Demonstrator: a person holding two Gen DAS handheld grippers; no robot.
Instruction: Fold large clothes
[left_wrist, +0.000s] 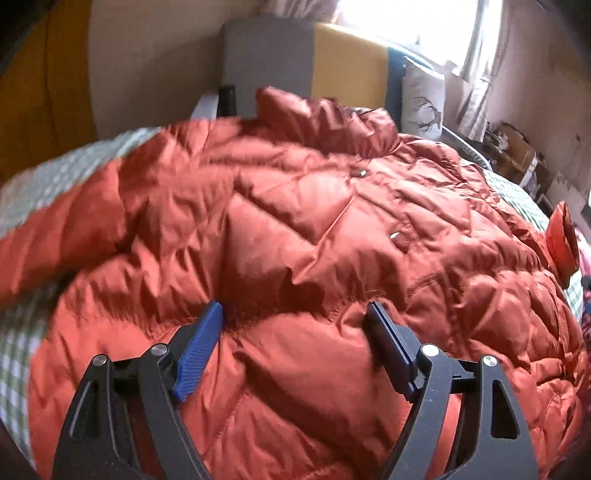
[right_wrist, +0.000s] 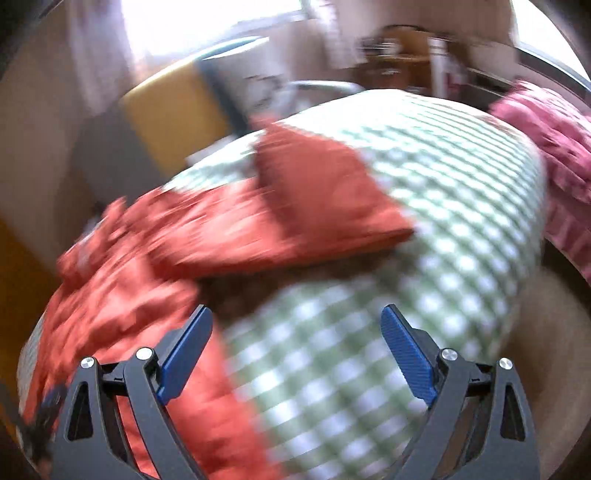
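The bed (left_wrist: 22, 192), with its green and white checked cover, takes most of both views and serves as the folding surface. On it lies the orange quilted jacket (left_wrist: 295, 221), spread flat with the front side up and the snap buttons showing, the collar at the far end near the headboard (left_wrist: 347, 62). I judge it is laid out this way so that the sleeves and sides can be folded inward.

One sleeve (right_wrist: 325, 192) lies out to the right over the checked cover, apart from the body of the jacket at its end; the right wrist view is blurred, so small details there cannot be told. A pink cloth (right_wrist: 554, 147) lies at the far right edge of the bed.

The left gripper (left_wrist: 295, 317) hovers low over the near part of the jacket, its jaws wide apart and holding nothing. The right gripper (right_wrist: 295, 317) is also spread wide and empty, above the near hem edge and the bare cover. Probably the folding is not yet begun, and the outstretched sleeve looks like the natural first thing to take.
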